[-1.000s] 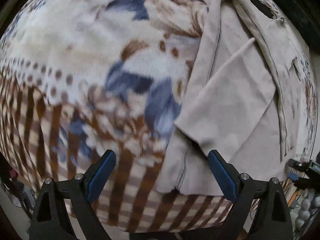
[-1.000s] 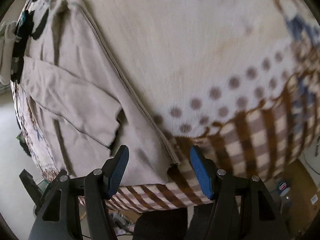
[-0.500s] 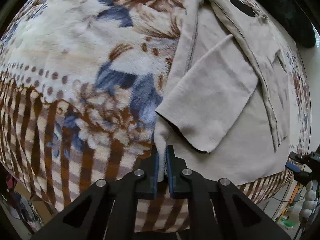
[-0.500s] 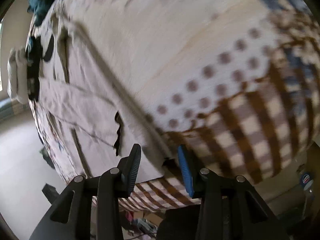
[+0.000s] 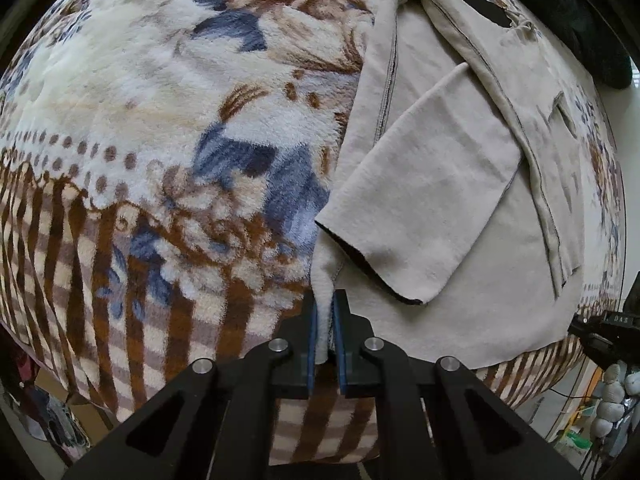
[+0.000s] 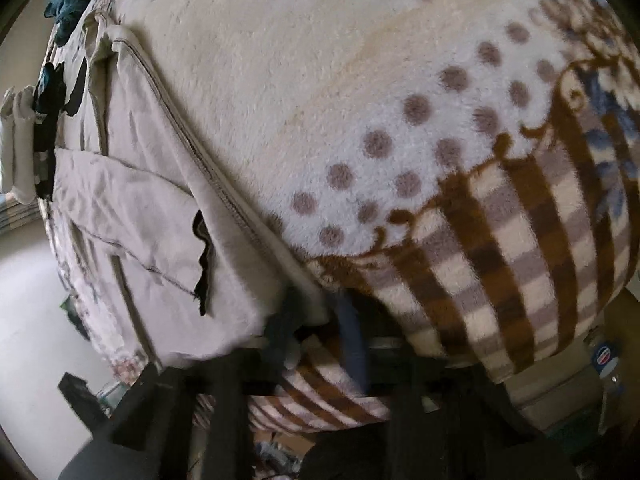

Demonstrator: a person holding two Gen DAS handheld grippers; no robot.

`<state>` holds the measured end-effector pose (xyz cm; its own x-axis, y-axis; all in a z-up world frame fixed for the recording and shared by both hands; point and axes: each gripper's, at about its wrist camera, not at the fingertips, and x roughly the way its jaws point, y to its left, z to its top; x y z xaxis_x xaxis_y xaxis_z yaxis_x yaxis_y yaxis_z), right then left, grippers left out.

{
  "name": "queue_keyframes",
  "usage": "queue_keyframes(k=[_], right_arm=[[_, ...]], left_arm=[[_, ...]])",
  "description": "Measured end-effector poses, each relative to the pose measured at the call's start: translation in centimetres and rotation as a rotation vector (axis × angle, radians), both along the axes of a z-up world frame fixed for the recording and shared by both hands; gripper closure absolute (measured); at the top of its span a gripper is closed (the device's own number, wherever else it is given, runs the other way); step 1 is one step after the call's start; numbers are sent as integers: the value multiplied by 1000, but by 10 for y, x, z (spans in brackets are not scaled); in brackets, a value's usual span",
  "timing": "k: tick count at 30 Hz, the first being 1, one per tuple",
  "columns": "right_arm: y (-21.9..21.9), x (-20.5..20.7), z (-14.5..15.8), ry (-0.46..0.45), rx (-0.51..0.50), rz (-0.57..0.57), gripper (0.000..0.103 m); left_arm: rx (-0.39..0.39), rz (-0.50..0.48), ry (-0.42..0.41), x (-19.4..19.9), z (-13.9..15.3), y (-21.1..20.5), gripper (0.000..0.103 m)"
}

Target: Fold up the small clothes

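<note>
The left tongs point(image 5: 325, 332) point straight down with their blue pads point(image 5: 313, 328) pressed together on a pinched-up fold at the near left hem corner of the beige, soft-knit long-sleeved shirt point(image 5: 432, 184). The right tongs point(image 6: 320, 320), blurred in their own view, are closed on the opposite near hem corner of the same shirt point(image 6: 132, 216), where a strip of cloth runs in between the blue pads point(image 6: 352, 340). The shirt lies spread flat on a plush blanket point(image 5: 160, 128) printed with blue and brown flowers, a row of brown dots and a brown-and-cream checked border, which covers the bed. Its hem lies along the near edge of the bed, over the checked border, and its body reaches toward the far edge. One sleeve point(image 5: 424, 208) is folded in across the front, with its dark-lined cuff near the left tongs. In the right wrist view the other sleeve point(image 6: 120, 208) is likewise folded inward. A dark green bundle of cloth point(image 5: 580, 24) sits past the collar at the far edge.
</note>
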<state>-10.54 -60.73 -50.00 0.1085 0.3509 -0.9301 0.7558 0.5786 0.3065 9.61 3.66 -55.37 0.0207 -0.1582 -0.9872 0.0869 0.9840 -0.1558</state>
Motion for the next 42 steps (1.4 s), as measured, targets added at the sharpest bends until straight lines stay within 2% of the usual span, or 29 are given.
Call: queue_keyframes(k=[6,8,10,11,13,14,15,19,20,21,22,23,27,32,35,38,42], right_arm=[[-22,-14,23,36,-154,-74,103],[-32,-17,22,22,-115,-98,103],[-38,-14,22,-31,5,-113,102],[-38,-9,22,-56,56,-105,98],[-35,0,22,-76,97,-74,69],[-31,6,19,-90,123,-58,46],[-26,12,16,-93,138,-46,42],[-5,27,-14,-27,154,25,42],[-2,28,-15,-32,128,30,47],[2,30,-13,-39,97,37,64],[5,31,-11,-51,92,39,76],[9,33,-7,-67,100,34,94],[15,37,22,-115,83,34,95],[8,52,68,-190,89,36,96],[-3,73,92,-238,84,38,96],[-13,111,105,-271,74,29,96],[-42,171,110,-298,23,28,96]], left_arm=[[5,-8,-17,8,-1,2,97],[0,-8,-12,10,-1,4,97],[-15,-4,-5,12,-4,7,97],[-26,0,3,13,-6,8,96],[-49,18,15,15,-12,14,94],[-70,37,29,16,-16,18,94],[-95,58,45,17,-21,23,93],[-183,102,82,17,-32,39,90],[-183,89,76,17,-31,39,91],[-177,73,64,16,-29,39,91],[-162,57,46,15,-26,38,97],[-155,43,30,14,-22,36,99],[-183,26,-43,13,7,29,100],[-291,134,-124,32,53,39,100],[-347,203,-171,57,75,48,100],[-403,250,-200,96,87,50,100],[-391,224,-230,153,81,33,100]])
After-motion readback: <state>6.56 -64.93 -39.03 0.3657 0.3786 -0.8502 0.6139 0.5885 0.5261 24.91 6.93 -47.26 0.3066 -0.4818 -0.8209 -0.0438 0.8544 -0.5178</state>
